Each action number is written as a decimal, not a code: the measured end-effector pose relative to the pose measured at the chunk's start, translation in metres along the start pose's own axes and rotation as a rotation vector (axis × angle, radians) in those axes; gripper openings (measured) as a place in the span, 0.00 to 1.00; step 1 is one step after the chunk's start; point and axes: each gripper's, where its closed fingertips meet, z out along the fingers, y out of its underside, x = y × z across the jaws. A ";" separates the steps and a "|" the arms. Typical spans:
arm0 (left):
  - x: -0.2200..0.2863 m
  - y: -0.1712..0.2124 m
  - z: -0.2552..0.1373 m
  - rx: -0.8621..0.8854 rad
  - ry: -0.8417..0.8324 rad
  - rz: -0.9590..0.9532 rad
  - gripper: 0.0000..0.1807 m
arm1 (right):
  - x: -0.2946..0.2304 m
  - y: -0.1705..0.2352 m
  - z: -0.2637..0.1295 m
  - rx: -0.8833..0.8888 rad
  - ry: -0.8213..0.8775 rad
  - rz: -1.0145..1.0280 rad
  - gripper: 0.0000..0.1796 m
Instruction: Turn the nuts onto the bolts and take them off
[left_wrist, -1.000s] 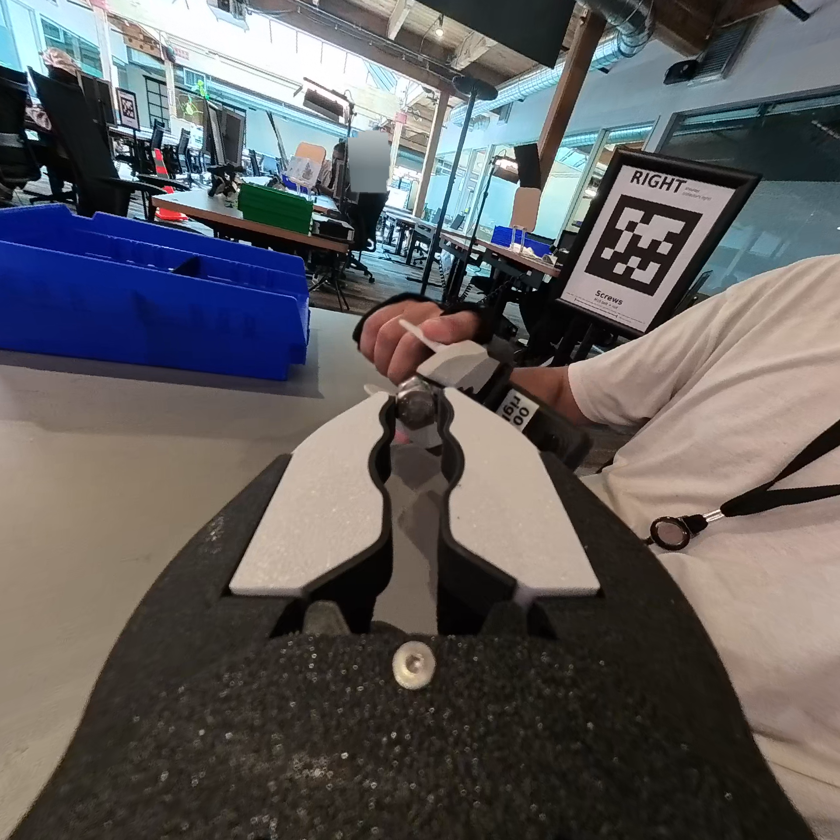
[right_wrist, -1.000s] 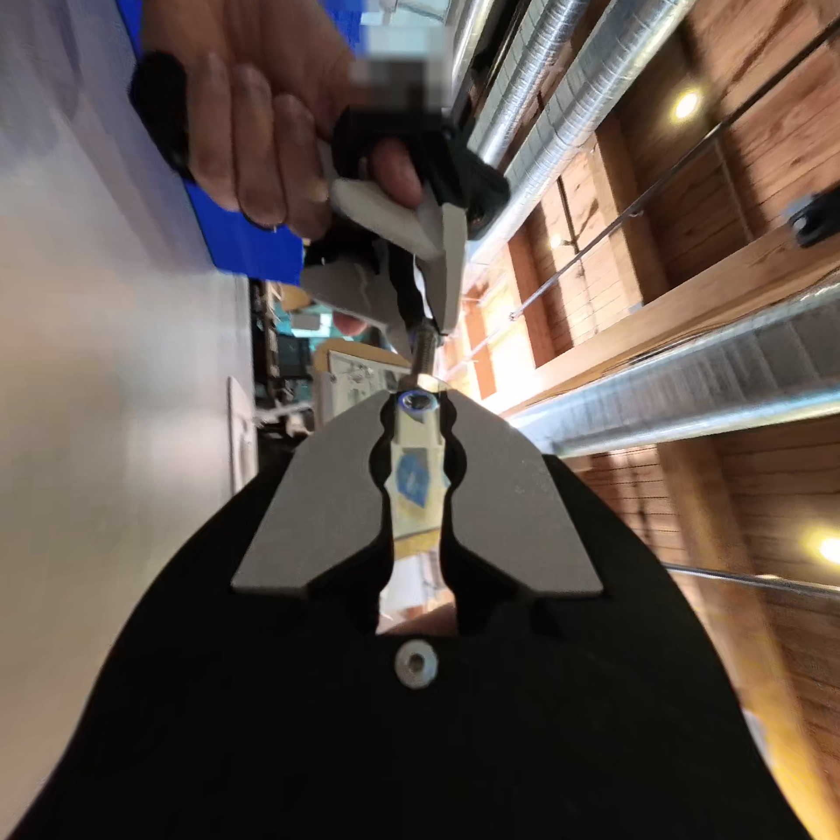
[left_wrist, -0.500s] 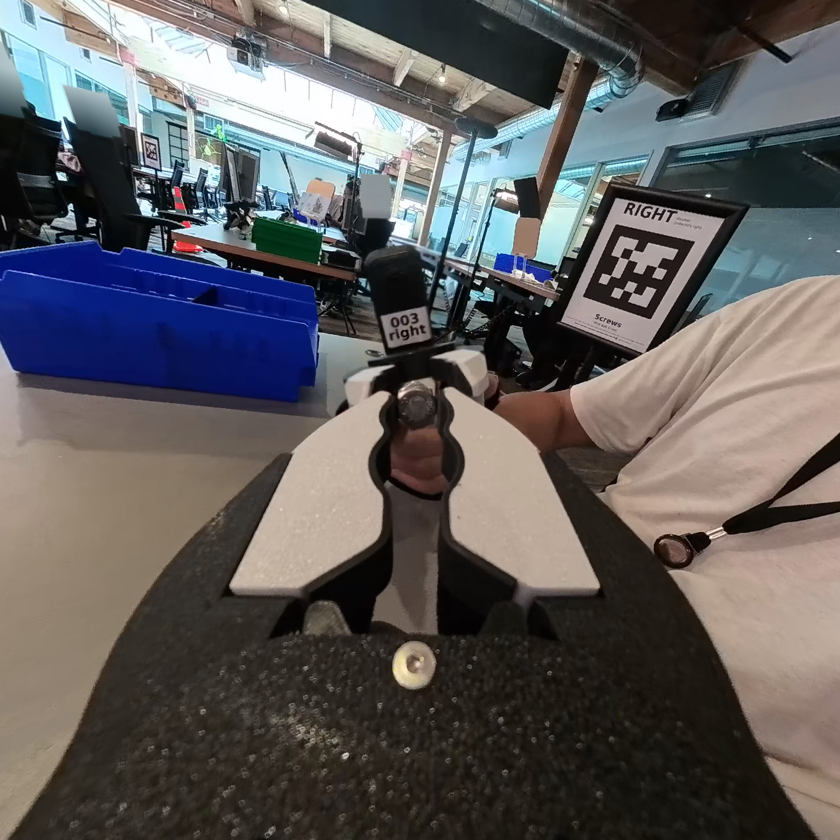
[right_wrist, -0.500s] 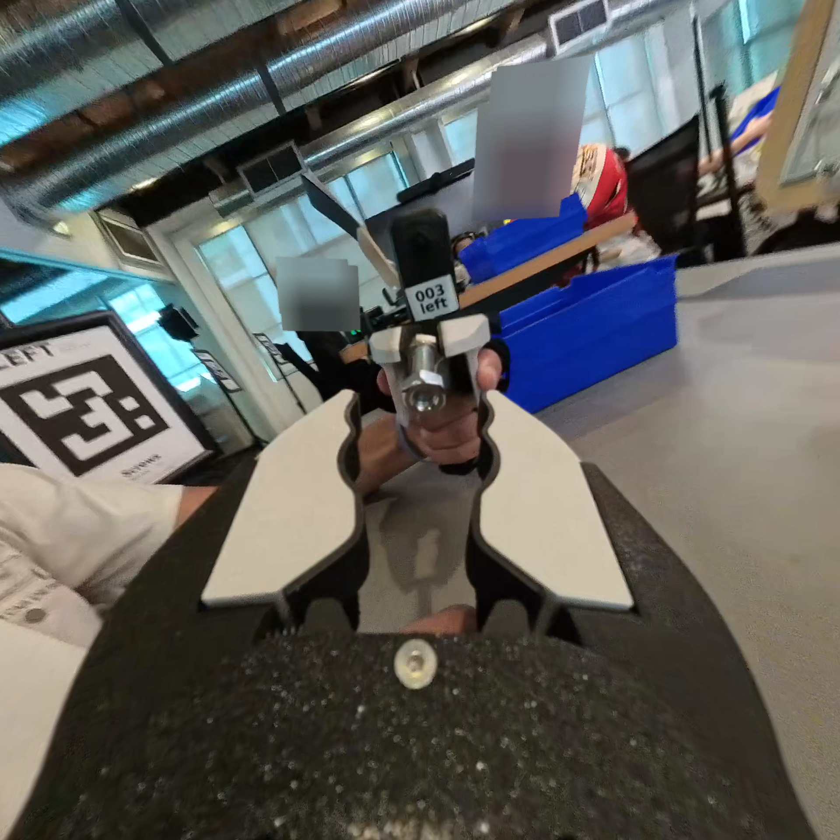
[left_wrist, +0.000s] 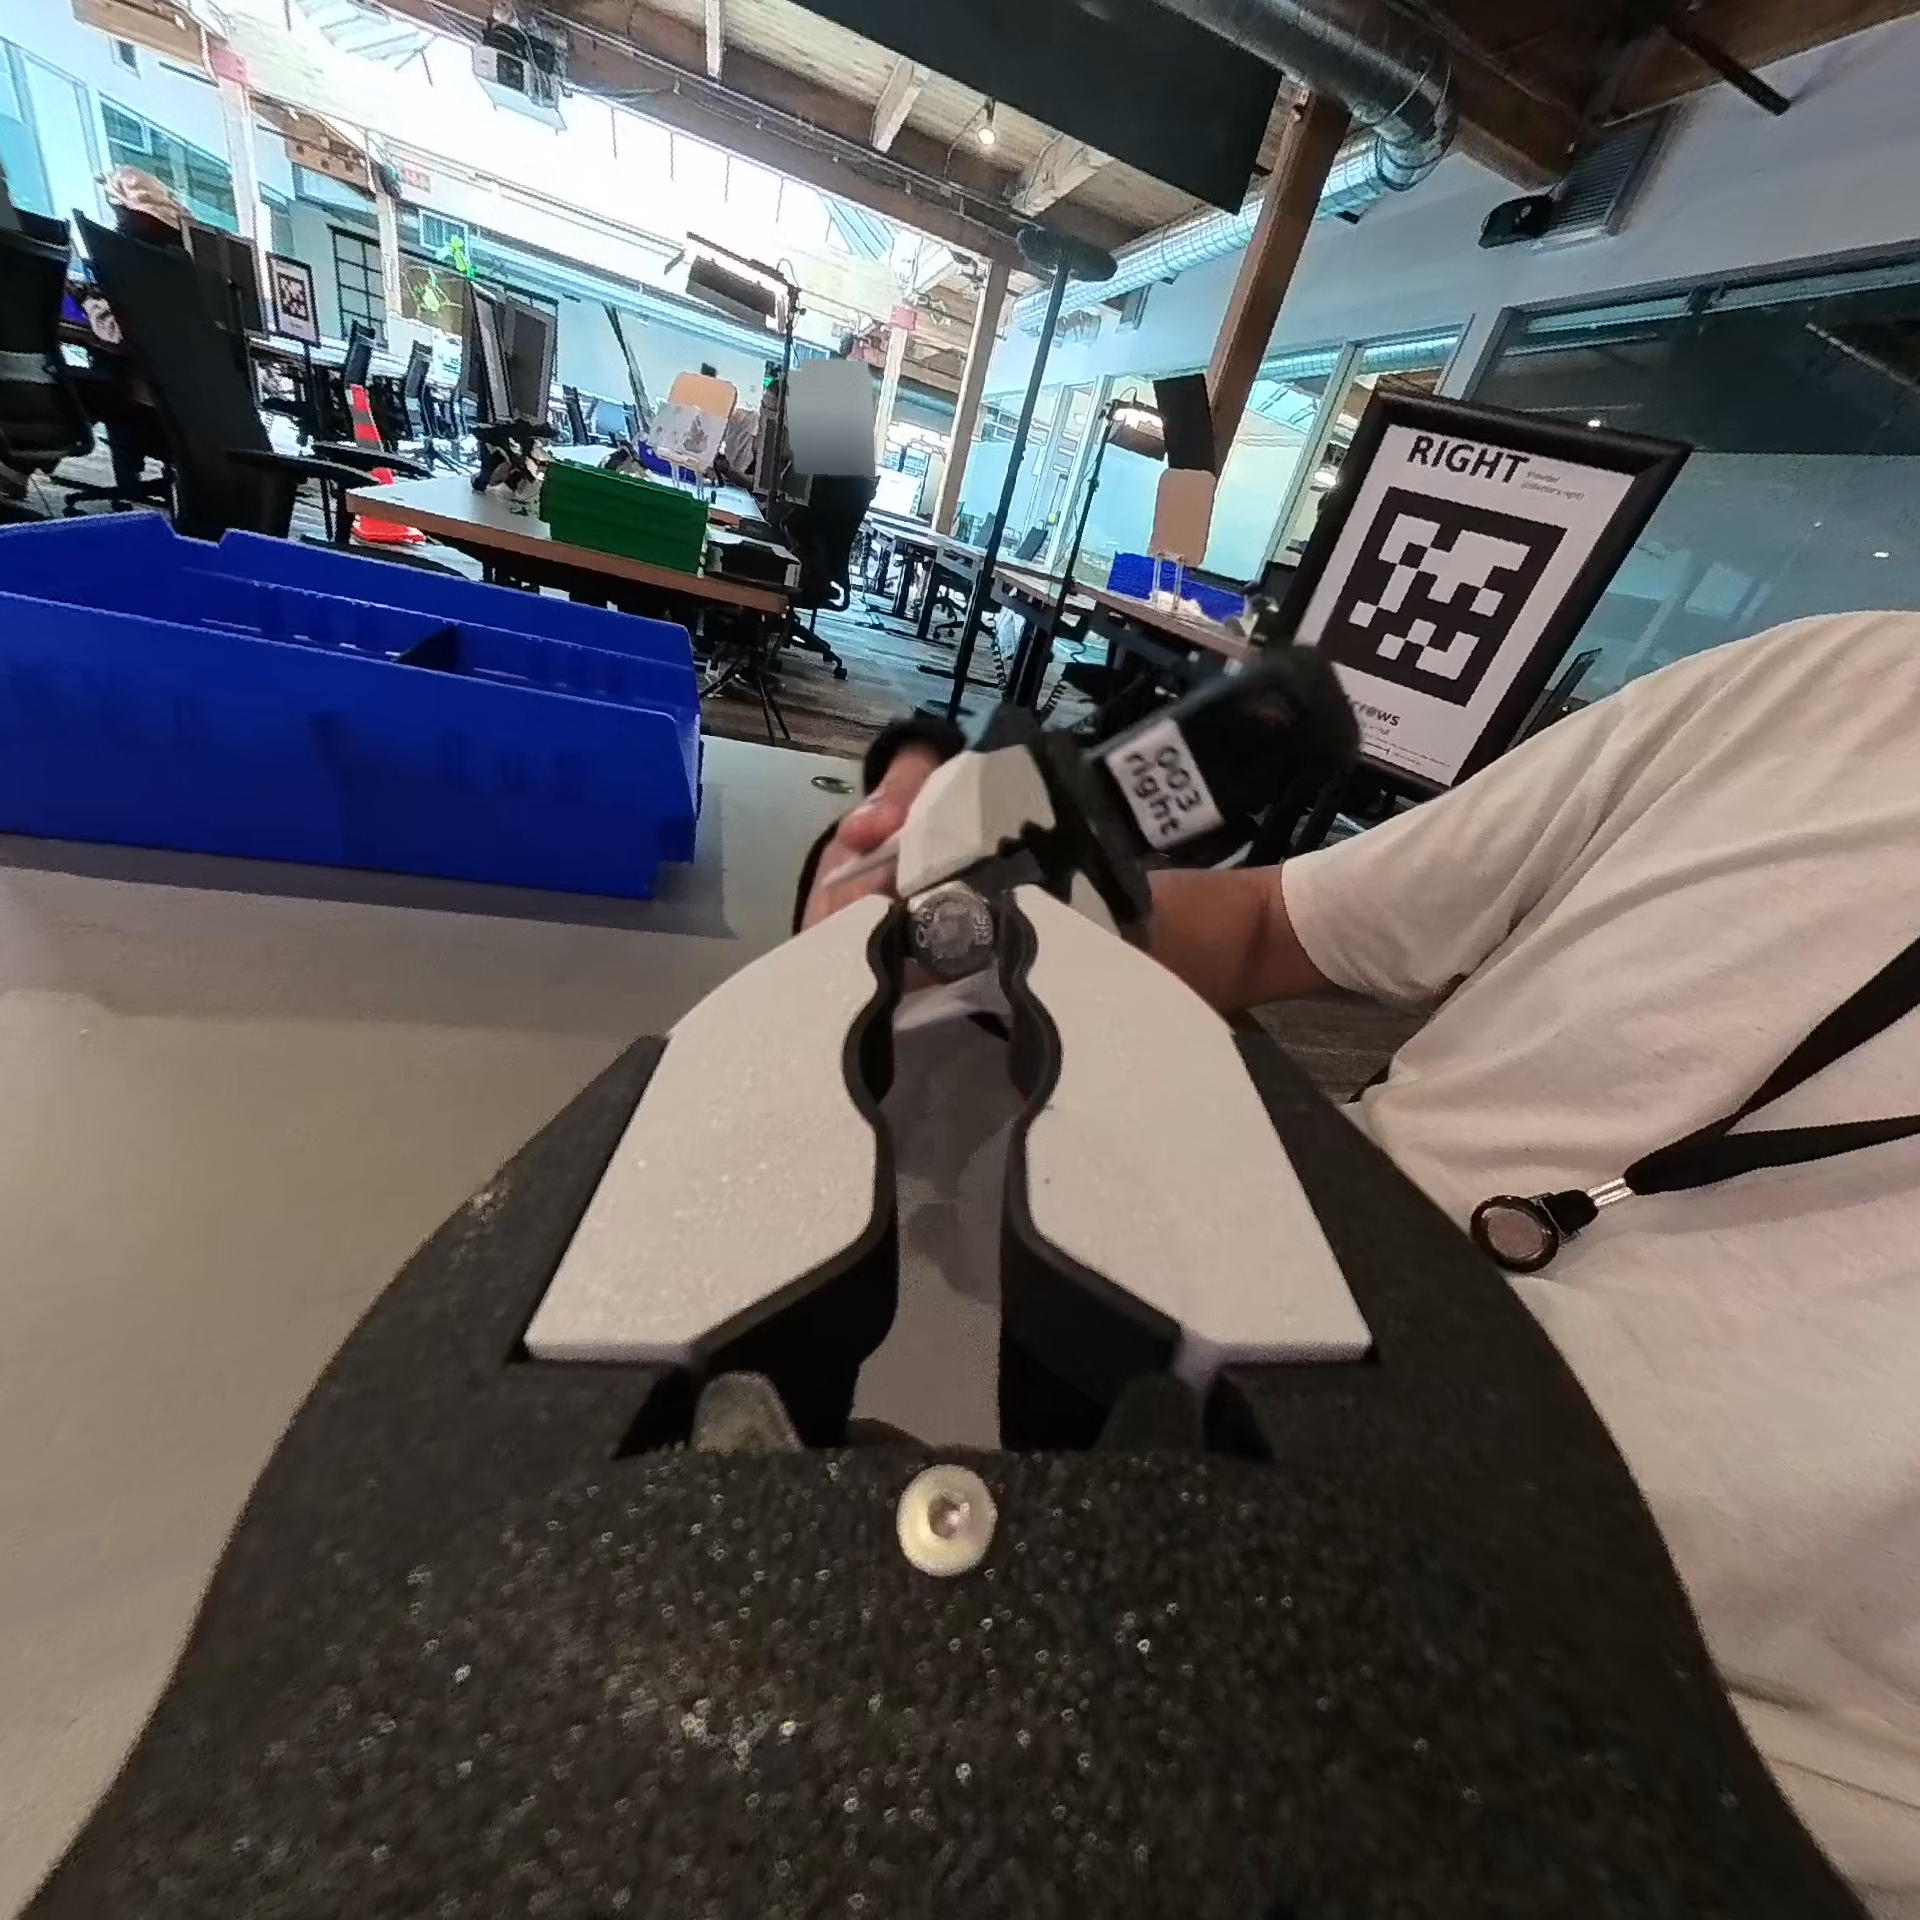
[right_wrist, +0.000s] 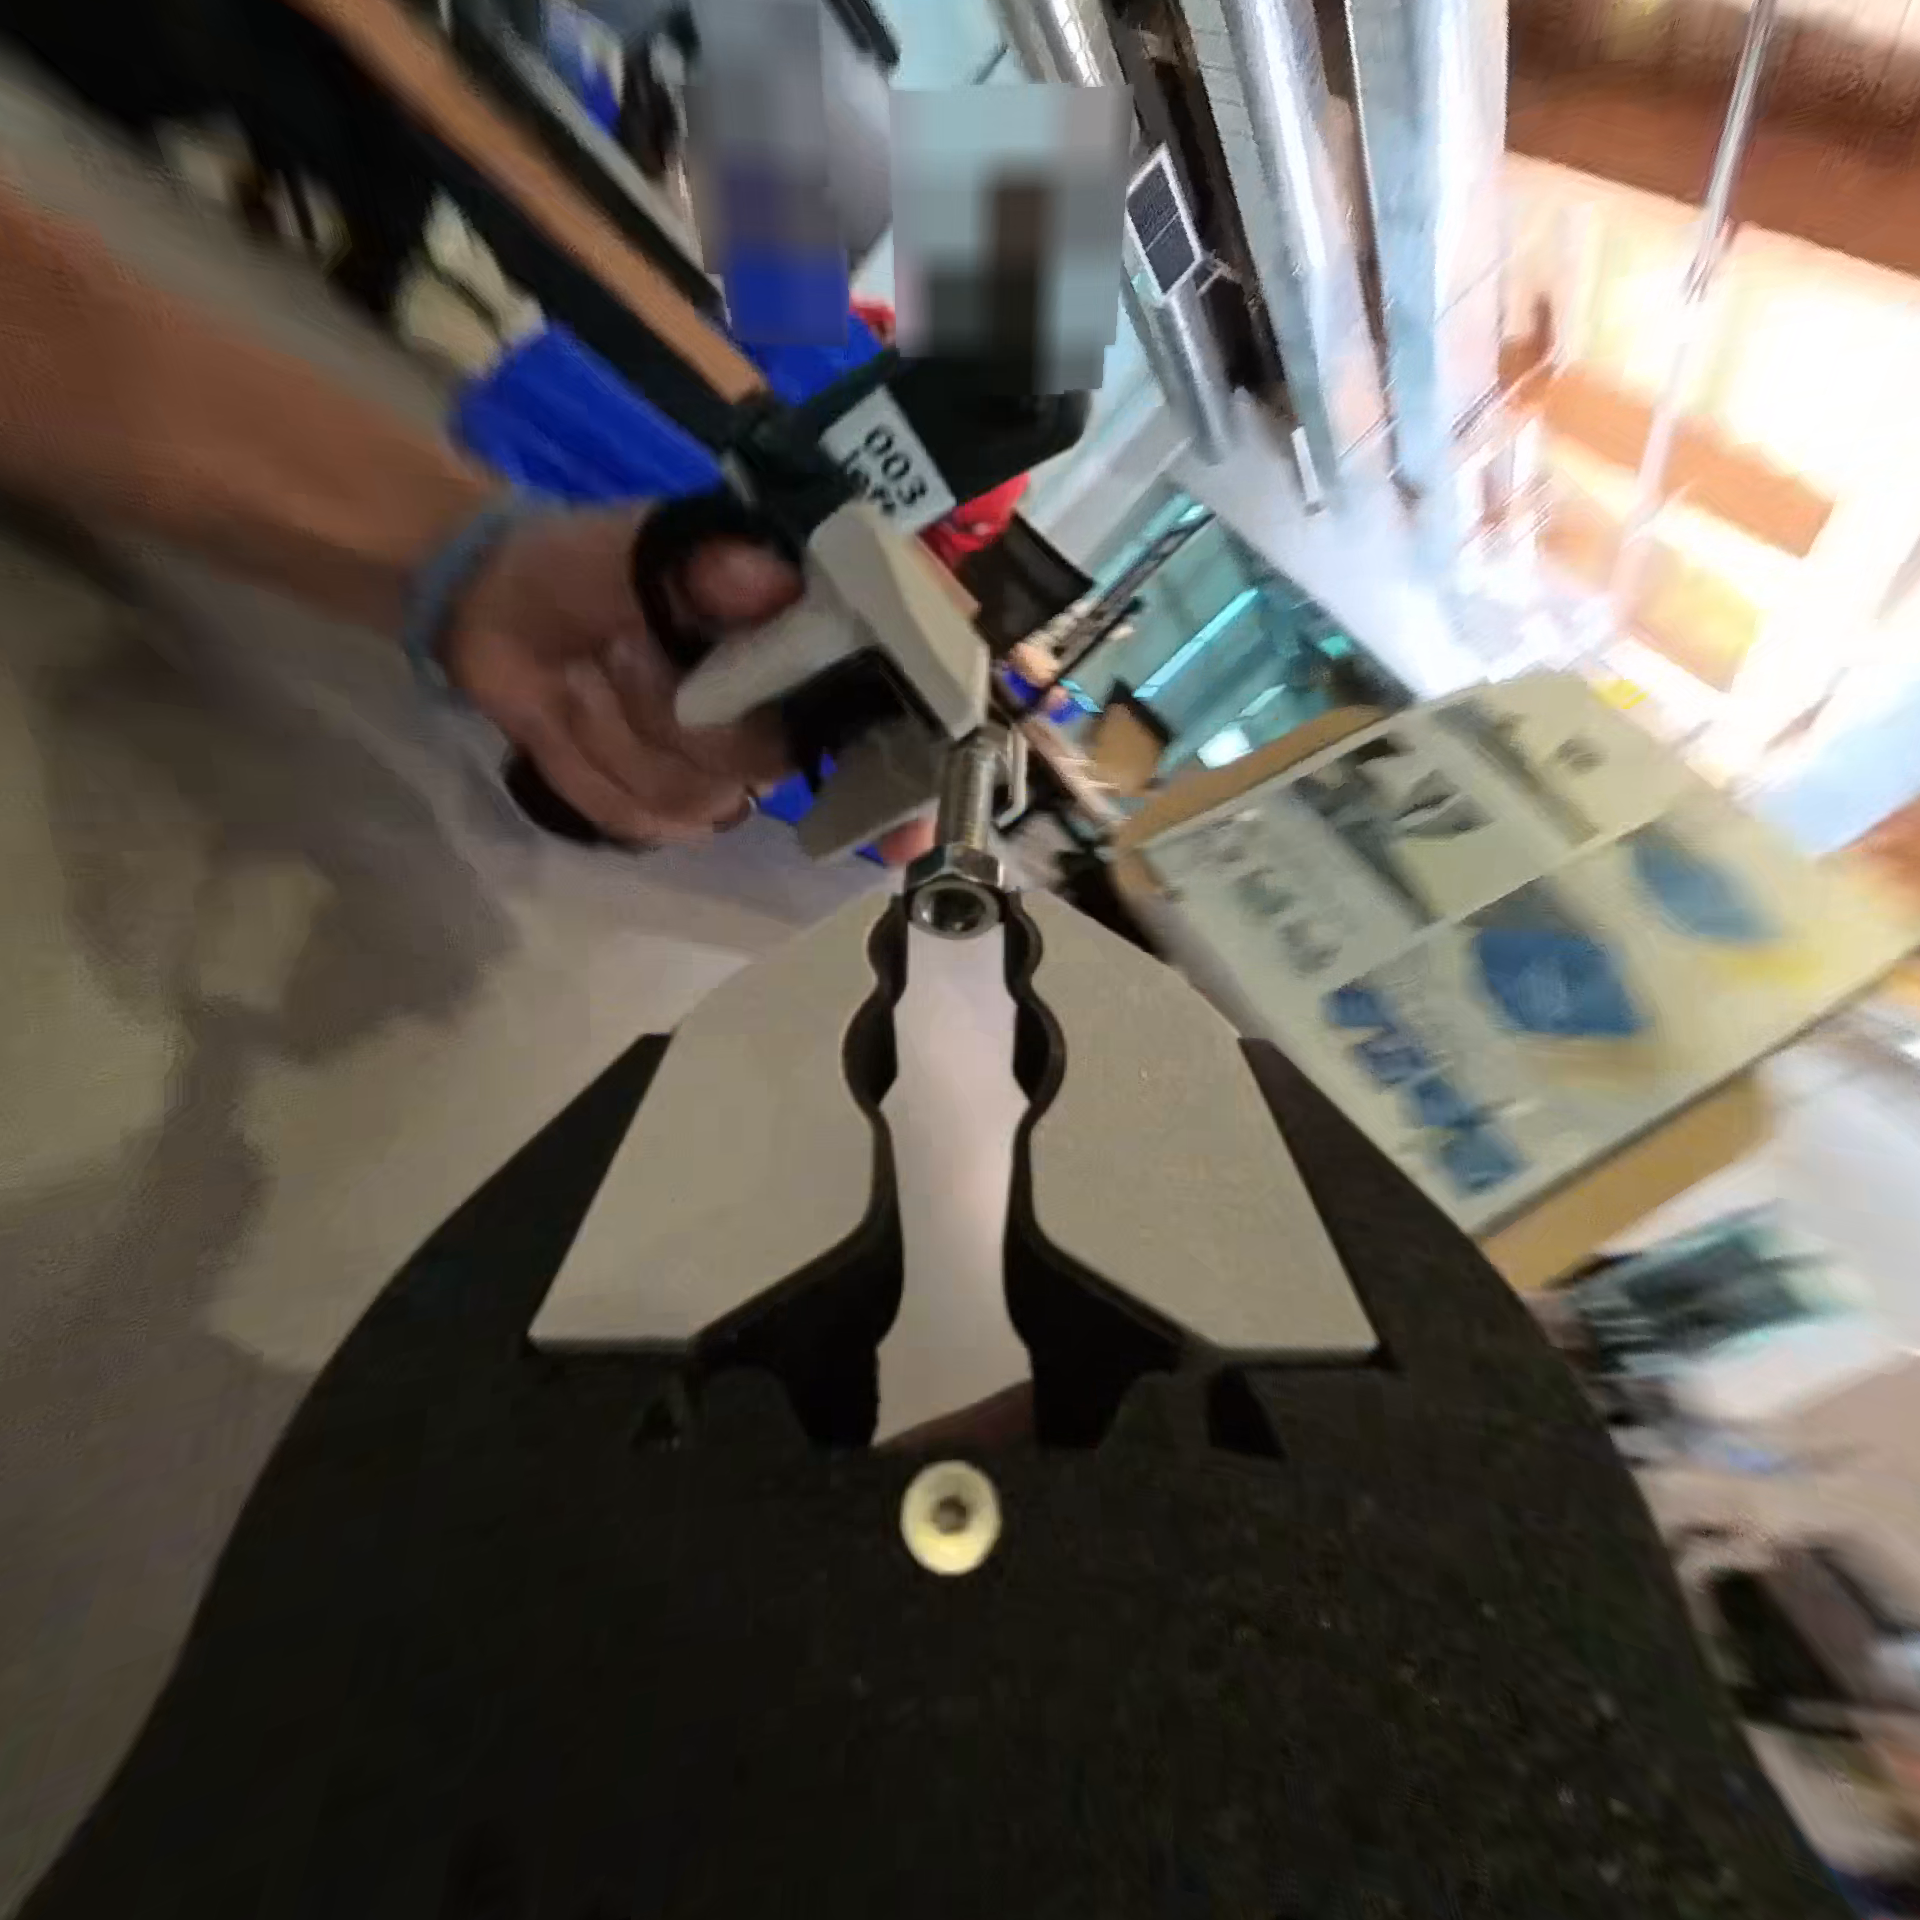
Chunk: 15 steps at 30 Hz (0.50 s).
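You are mid-turn above the counter (left_wrist: 312, 1039): left hand-held gripper (left_wrist: 951, 925) clamps the bolt (left_wrist: 948, 930) head, right hand-held gripper (right_wrist: 951, 909) pinches the nut (right_wrist: 951, 902); next, release, re-grip, twist again.

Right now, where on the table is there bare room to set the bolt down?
The grey table lies bare between the blue bin and the left gripper. It is crowded at the tips, where the right gripper meets the bolt.
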 end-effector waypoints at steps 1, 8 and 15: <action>-0.001 0.001 0.000 -0.005 -0.002 -0.002 0.09 | 0.000 0.001 -0.001 -0.028 0.033 -0.152 0.10; -0.003 -0.002 -0.001 0.015 -0.008 -0.011 0.09 | 0.003 -0.003 -0.007 -0.092 0.226 -0.873 0.10; -0.016 -0.017 -0.012 0.084 -0.117 0.028 0.09 | 0.020 0.001 -0.006 -0.057 0.168 -0.257 0.09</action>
